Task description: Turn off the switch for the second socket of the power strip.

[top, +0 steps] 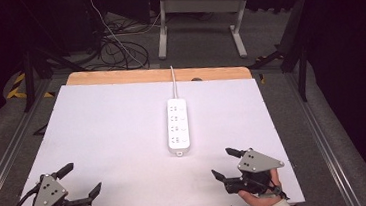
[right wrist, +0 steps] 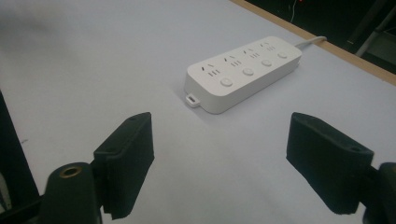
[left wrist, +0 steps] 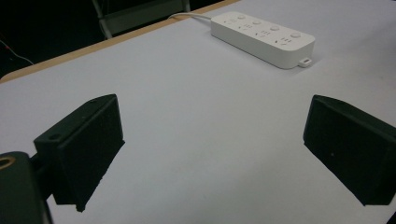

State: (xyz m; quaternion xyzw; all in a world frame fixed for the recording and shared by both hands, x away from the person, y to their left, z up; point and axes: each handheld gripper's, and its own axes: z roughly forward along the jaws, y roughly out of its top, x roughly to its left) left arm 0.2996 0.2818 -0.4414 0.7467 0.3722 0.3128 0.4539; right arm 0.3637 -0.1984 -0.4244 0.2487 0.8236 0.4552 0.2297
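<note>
A white power strip (top: pixel 178 126) with several sockets and round buttons lies lengthwise in the middle of the white table top (top: pixel 114 139); its white cable (top: pixel 173 79) runs off the far edge. The left gripper view has the strip (left wrist: pixel 262 38) at the upper right, the right gripper view has the strip (right wrist: pixel 243 73) straight ahead. My left gripper (top: pixel 81 180) hovers open near the front left corner, holding nothing. At the front right my right gripper (top: pixel 226 163) is open too, a short way short of the strip's near end.
The white sheet lies on a wooden table whose bare edge (top: pixel 158 75) shows at the back. Metal rails (top: pixel 5 158) run along both sides. Beyond the table stand a grey desk frame (top: pixel 198 11) and loose cables (top: pixel 116 48) on the floor.
</note>
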